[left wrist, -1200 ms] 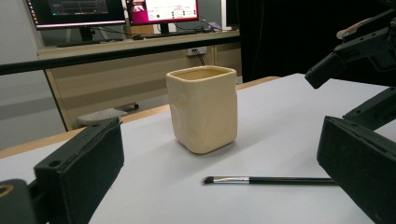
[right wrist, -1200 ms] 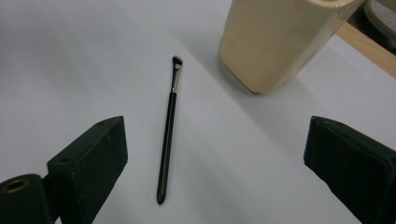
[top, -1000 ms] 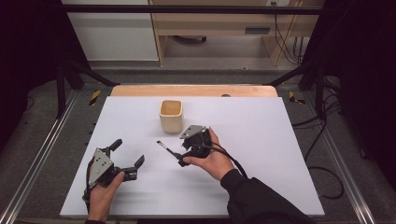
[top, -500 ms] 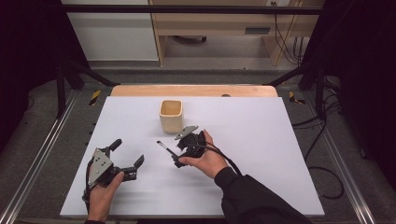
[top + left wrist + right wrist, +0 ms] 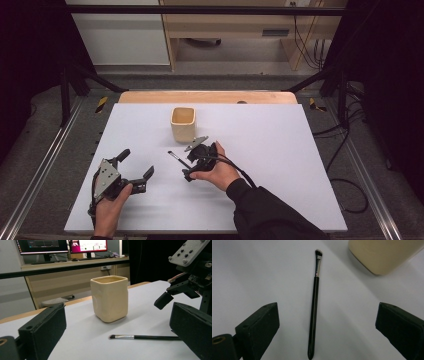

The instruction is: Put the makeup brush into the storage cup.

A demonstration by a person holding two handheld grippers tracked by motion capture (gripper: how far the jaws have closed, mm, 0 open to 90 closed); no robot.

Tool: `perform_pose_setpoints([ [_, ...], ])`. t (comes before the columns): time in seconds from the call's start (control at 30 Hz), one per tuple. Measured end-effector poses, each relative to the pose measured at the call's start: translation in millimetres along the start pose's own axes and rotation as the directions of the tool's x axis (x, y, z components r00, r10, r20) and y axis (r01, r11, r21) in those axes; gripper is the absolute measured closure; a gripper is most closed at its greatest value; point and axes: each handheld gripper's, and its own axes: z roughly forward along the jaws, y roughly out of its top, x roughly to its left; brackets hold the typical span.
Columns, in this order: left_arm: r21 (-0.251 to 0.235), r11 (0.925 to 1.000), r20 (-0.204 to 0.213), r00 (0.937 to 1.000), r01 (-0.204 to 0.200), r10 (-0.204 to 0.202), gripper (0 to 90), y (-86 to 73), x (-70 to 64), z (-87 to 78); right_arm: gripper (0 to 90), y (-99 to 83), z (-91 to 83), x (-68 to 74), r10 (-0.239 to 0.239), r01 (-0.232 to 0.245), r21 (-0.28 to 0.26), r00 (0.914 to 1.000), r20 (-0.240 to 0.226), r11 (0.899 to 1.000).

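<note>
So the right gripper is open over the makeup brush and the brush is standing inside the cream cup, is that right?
Not quite. The right gripper is open over the makeup brush, but the brush lies flat on the white table beside the cream cup, not standing inside it. The right gripper view shows this.

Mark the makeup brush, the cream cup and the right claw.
makeup brush (image 5: 315,307): right gripper view, mid-handle.
cream cup (image 5: 109,298): left gripper view, front wall.
right claw (image 5: 186,167): high view, between its open fingertips, over the brush.
</note>
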Motion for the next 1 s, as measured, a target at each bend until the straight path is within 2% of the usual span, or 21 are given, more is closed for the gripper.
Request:
perform_pose_setpoints([
  [0.17, 0.001, 1.0000, 0.006, 1.0000, -0.001, 0.001, 0.4, -0.2, -0.4, 1.1, 10.0, 0.6, -2.6, -1.5, 0.007, -0.007, -0.003, 0.9999, 0.009, 1.000],
  [0.33, 0.002, 1.0000, 0.011, 0.9999, 0.001, -0.001, 0.4, -0.4, -0.7, 1.7, 9.2, 0.4, 1.3, -2.0, 0.012, -0.012, -0.004, 0.9998, -0.013, 1.000],
  [0.43, 0.003, 1.0000, 0.012, 0.9999, -0.002, 0.002, 0.4, -0.2, -0.9, 2.1, 12.7, 0.5, 3.6, -1.0, 0.021, -0.021, 0.008, 0.9997, -0.011, 1.000],
  [0.47, 0.004, 1.0000, 0.012, 0.9999, -0.003, 0.003, 0.4, -0.3, -1.1, 2.3, 16.8, 0.0, 6.4, -0.8, 0.006, -0.005, 0.020, 0.9999, -0.011, 1.000],
  [0.53, 0.005, 1.0000, 0.010, 0.9999, -0.004, 0.004, 0.4, -0.3, -1.1, 2.3, 23.0, -0.2, 8.8, 0.3, 0.011, -0.011, 0.020, 0.9997, -0.023, 1.000],
  [0.83, -0.008, 1.0000, 0.016, 0.9999, 0.000, 0.000, 0.3, 0.6, -1.3, 2.0, 33.7, 0.1, 12.3, 2.4, 0.017, -0.017, 0.020, 0.9997, -0.014, 1.000],
  [1.0, -0.029, 0.9996, 0.009, 0.9999, -0.008, 0.009, 0.4, 3.0, -1.7, 0.1, 43.9, 0.5, 11.2, 1.8, 0.021, -0.021, 0.019, 0.9996, -0.020, 1.000],
])
